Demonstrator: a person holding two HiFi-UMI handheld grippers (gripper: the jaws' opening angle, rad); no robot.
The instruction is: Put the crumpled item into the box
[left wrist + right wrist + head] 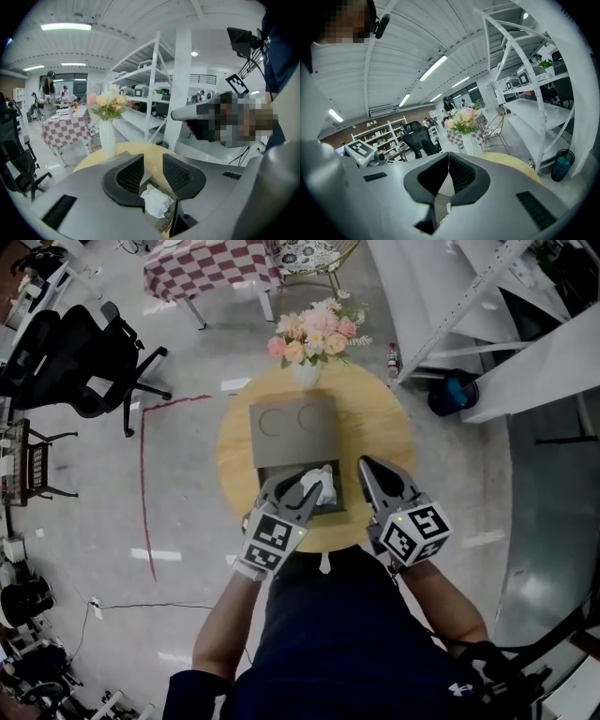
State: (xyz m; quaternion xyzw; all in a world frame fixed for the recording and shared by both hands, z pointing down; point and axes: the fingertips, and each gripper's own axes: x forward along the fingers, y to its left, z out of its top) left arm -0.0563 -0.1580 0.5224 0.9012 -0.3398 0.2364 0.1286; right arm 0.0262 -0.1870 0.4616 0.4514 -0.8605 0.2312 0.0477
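Observation:
A grey box (265, 471) stands open on the round yellow table (375, 418), with its lid (292, 430) folded back towards the flowers. A white crumpled paper (320, 486) lies inside the box. My left gripper (298, 487) hovers at the box's near left, its jaws apart. In the left gripper view the paper (156, 201) lies just below the left gripper (152, 165), and neither pad presses on it. My right gripper (367, 467) is at the box's right side, shut and empty. The right gripper view shows the right gripper (449, 159) with its jaw tips touching.
A white vase of pink flowers (314, 334) stands at the table's far edge, behind the box. On the floor around are a checkered table (211, 268), a black office chair (84, 362), white metal shelving (469, 296) and a blue bin (455, 392).

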